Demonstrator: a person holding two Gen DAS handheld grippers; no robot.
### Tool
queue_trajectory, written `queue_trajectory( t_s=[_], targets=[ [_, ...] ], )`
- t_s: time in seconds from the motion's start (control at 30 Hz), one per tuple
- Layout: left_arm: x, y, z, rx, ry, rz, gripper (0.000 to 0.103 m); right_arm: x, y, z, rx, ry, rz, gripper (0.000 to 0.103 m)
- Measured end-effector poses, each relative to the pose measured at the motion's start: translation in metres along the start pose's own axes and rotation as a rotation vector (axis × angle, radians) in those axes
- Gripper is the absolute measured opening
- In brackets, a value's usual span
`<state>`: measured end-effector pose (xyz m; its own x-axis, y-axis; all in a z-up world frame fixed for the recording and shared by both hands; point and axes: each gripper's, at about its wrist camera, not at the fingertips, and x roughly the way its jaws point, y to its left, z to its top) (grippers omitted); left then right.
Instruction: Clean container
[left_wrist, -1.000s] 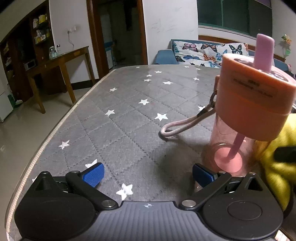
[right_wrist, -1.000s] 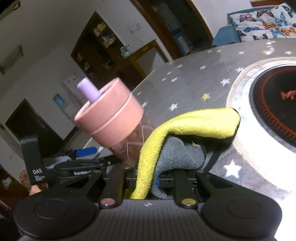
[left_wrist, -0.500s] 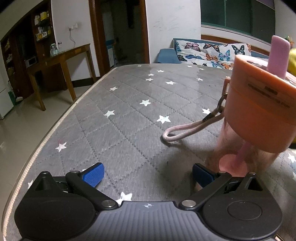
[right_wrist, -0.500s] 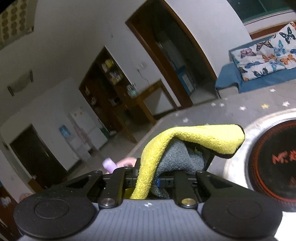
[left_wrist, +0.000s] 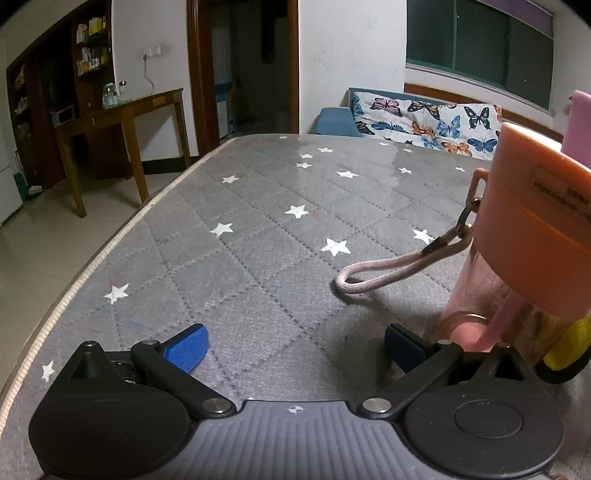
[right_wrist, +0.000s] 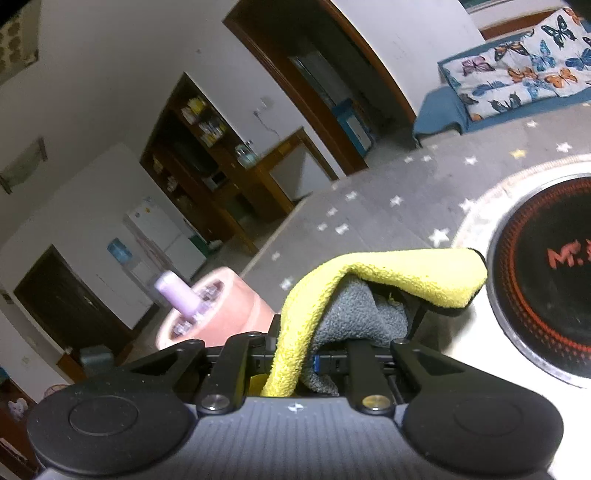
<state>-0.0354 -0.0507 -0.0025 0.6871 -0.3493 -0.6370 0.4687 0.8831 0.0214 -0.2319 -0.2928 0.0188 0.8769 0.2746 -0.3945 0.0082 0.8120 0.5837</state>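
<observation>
Left wrist view sits low over the star-patterned table cover (left_wrist: 258, 236), facing along it toward the doorway (left_wrist: 242, 66) and butterfly sofa (left_wrist: 424, 118) — pink bottle (left_wrist: 524, 236) very near at right edge. Right wrist view is rolled, looking across the same cover (right_wrist: 369, 206) at the same doorway (right_wrist: 325, 92) and sofa (right_wrist: 517, 70). Both share the bottle (right_wrist: 221, 306), close by — at lower left here.

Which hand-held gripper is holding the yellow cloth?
The right hand-held gripper: its fingers are closed on the yellow cloth. The left hand-held gripper is wide open and holds nothing, beside the pink bottle.
</observation>
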Motion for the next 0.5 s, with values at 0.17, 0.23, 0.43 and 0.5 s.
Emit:
queue_trajectory(
  t_s=[0.17, 0.23, 0.43, 0.5],
  targets=[
    [-0.001, 0.012, -0.001, -0.032, -0.009, 0.037, 0.103, 0.005, -0.012, -0.01, 0.031, 0.02, -0.034, 0.013],
    [0.001, 0.018, 0.0, -0.057, -0.007, 0.054, 0.103, 0.007, -0.017, -0.009, 0.029, 0.021, -0.046, 0.013],
    [0.01, 0.027, 0.008, -0.101, 0.004, 0.111, 0.103, 0.016, -0.029, -0.011, 0.037, 0.027, -0.066, 0.014],
    [0.013, 0.026, 0.01, -0.105, 0.006, 0.123, 0.103, 0.021, -0.036, -0.013, 0.054, 0.033, -0.068, 0.014]
  ],
)
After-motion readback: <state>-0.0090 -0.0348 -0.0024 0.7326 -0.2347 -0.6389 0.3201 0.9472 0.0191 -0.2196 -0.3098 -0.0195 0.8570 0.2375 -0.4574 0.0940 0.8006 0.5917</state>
